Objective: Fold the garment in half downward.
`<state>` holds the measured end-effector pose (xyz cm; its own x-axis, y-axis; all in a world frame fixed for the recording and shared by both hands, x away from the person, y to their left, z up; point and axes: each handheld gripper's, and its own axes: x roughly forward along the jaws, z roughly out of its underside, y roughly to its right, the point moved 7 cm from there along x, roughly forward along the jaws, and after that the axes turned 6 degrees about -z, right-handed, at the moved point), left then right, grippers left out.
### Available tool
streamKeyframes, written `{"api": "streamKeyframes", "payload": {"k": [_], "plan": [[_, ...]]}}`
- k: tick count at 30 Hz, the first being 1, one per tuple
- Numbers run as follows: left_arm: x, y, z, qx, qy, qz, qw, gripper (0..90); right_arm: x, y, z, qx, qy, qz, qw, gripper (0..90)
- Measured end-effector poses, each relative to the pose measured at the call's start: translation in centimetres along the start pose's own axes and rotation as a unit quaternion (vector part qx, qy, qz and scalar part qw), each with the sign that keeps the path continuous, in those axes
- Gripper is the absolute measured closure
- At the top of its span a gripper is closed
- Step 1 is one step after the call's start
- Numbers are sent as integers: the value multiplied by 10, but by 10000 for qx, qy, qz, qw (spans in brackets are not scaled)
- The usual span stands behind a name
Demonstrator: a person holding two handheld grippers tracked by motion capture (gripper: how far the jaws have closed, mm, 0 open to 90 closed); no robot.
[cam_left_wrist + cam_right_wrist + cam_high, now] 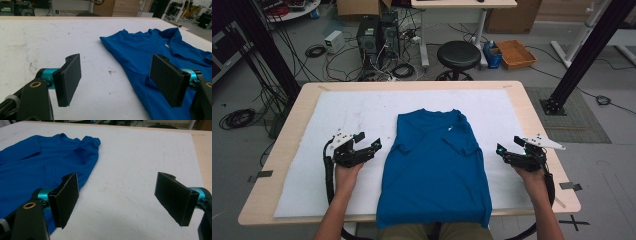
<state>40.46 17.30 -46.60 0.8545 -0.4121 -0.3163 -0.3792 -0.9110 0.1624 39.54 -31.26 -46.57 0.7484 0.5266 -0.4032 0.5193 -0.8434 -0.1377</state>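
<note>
White mat (352,115) bears blue shirt (434,165), hem overhanging, cut off.

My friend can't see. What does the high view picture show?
A blue T-shirt lies with its sleeves folded in on a white mat on a table. A person holds an open tool on each side of it: left tool, right tool.

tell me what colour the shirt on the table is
The shirt is plain blue, with its sleeves folded in. It shows best in the high view.
</note>
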Motion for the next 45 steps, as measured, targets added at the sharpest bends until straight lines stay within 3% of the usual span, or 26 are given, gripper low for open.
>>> {"api": "streamKeyframes", "payload": {"k": [3,4,6,11,13,14,15,18,21,24,25,27,30,31,33,34,35,36,38,41,44,45], "plan": [[4,-3,1,-19,-109,-47,9999,257,1,1,0,13,4,1,10000,191],[8,-5,-2,-158,-188,-100,9996,257,3,3,-1,65,14,25,10000,191],[14,-6,-8,-235,-278,-117,9993,257,4,4,-2,75,13,27,10000,191],[34,-4,-26,-204,-581,-171,9980,259,7,2,-3,91,-1,9,10000,191],[47,-1,-33,-82,-746,-194,9970,260,10,-1,-4,81,4,-51,10000,191],[61,2,-35,24,-921,-188,9956,267,13,-3,-4,43,-13,-63,10000,191],[61,2,-35,24,-921,-188,9956,277,13,-3,-4,43,-13,-63,10000,191],[88,5,-31,109,-1271,-231,9916,301,20,-6,-3,-4,-101,-91,9999,191],[100,7,-29,186,-1379,-247,9900,333,23,-8,-2,-45,-146,-113,9998,191],[121,11,-31,402,-1580,-325,9861,374,25,-12,0,-66,-211,-140,9997,191],[121,11,-31,402,-1580,-325,9861,384,26,-12,0,-58,-219,-151,9996,191],[134,9,-28,530,-1703,-538,9825,397,27,-14,1,-69,-248,-179,9995,191],[140,7,-23,590,-1763,-626,9806,427,29,-17,0,-36,-252,-250,9994,191],[142,5,-18,630,-1873,-678,9779,427,29,-17,0,-36,-252,-250,9994,191],[142,4,-17,561,-1808,-710,9794,452,32,-16,-1,-27,-307,-217,9993,191],[142,4,-17,631,-1771,-671,9799,475,34,-15,-1,9,-384,-182,9991,191],[141,6,-17,751,-1785,-537,9796,688,41,-11,-3,-9,-511,-86,9987,191],[141,9,-17,926,-1783,-479,9784,717,44,-11,-4,-23,-576,-62,9983,191],[142,13,-16,919,-1772,-406,9790,834,57,-9,-8,-9,-695,-15,9976,193],[142,13,-16,958,-1767,-401,9788,869,82,-10,-14,-21,-978,41,9952,213],[142,12,-16,825,-1760,-368,9802,853,105,-14,-26,-89,-1094,32,9940,247],[142,10,-16,793,-1758,-432,9803,853,105,-14,-26,-89,-1094,32,9940,247]]}}
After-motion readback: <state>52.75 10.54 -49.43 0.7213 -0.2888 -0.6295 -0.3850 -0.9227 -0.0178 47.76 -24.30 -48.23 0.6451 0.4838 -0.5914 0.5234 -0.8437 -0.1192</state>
